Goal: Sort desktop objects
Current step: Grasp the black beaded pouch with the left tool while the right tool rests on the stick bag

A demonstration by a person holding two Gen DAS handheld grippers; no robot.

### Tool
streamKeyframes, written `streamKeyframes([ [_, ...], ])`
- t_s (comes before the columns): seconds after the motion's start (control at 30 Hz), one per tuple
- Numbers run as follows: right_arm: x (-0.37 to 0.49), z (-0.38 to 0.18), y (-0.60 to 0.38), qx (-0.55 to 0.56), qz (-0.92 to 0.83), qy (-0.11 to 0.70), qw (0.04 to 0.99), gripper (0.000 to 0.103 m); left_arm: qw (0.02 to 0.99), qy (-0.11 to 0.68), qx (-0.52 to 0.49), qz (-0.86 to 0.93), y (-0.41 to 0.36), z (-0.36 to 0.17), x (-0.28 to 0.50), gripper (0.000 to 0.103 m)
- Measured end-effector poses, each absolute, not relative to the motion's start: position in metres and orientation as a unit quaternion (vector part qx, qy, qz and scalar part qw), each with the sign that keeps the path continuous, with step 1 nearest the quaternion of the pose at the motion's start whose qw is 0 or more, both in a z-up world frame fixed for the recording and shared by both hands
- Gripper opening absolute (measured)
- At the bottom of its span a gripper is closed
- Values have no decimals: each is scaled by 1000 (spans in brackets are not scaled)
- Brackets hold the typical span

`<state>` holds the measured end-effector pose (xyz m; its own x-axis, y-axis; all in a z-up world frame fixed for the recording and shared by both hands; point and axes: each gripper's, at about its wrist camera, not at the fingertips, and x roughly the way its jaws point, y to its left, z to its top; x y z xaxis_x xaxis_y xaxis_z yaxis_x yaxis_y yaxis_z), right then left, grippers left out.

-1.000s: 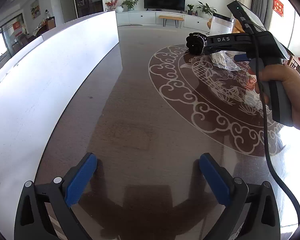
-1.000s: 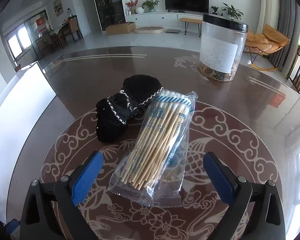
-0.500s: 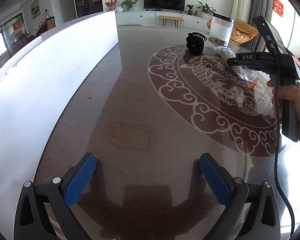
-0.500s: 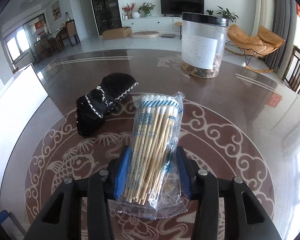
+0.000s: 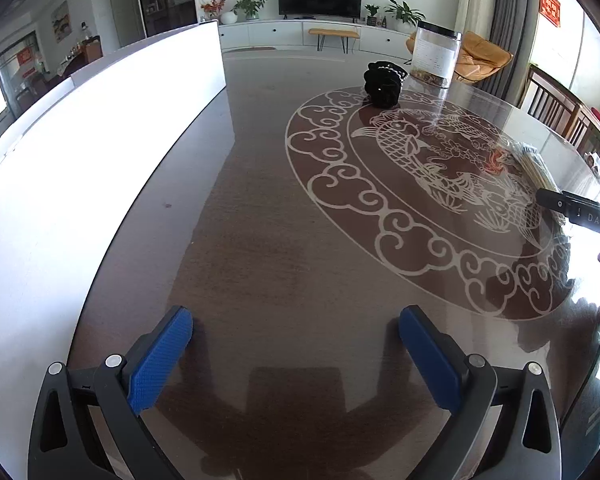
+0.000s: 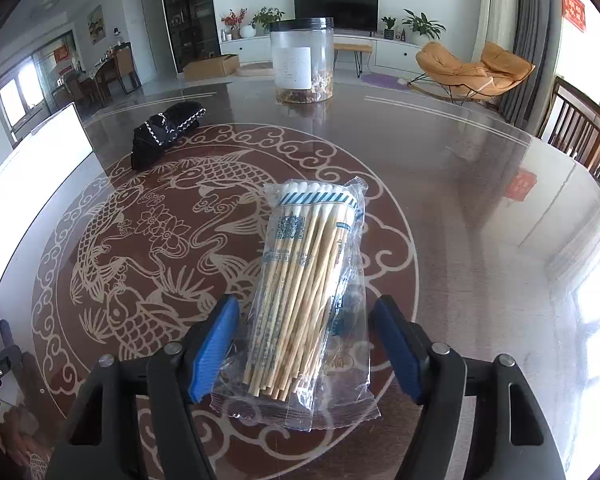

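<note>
The bag of cotton swabs (image 6: pixel 306 292) lies mid-table between the right gripper (image 6: pixel 304 344), whose jaws are opening clear of it (light, crinkly, slippery film); pinch across the stiff bundled sticks.

Glossy brown table (image 6: pixel 460 184), bagged cotton swabs (image 6: pixel 308 280), black cloth (image 6: pixel 164 132), clear jar (image 6: pixel 302 60)

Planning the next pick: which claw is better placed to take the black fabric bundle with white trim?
Probably the left. The left claw is open over bare table. The black fabric bundle with white trim lies ahead of it. The right claw is opening around the clear bag of cotton swabs.
</note>
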<state>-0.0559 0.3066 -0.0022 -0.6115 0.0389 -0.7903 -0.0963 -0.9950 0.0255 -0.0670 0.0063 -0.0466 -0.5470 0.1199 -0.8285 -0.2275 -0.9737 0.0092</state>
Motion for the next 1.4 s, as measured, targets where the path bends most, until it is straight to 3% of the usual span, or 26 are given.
streamKeyframes([
  [0.3,-58,-9,299,-456,889,10,32,101,162,92,-467,864,69,-47,-164,103],
  [0.83,-57,-9,300,-457,889,12,37,101,160,99,-493,850,154,-43,-317,103],
  [0.87,-57,-9,302,-457,888,15,43,101,157,95,-483,856,152,-40,-317,86],
  [0.9,-57,-9,304,-457,888,19,50,101,155,91,-471,864,149,-36,-316,54],
  [0.93,-57,-9,307,-456,888,23,56,101,150,91,-467,867,147,-33,-315,38],
  [0.97,-57,-8,308,-456,888,26,59,101,144,90,-469,867,143,-33,-315,33],
  [1.13,-56,-7,309,-456,887,25,59,101,129,75,-463,874,103,-32,-277,33],
  [1.4,-57,-8,309,-456,888,25,59,102,101,53,-449,886,33,-35,-141,33],
])
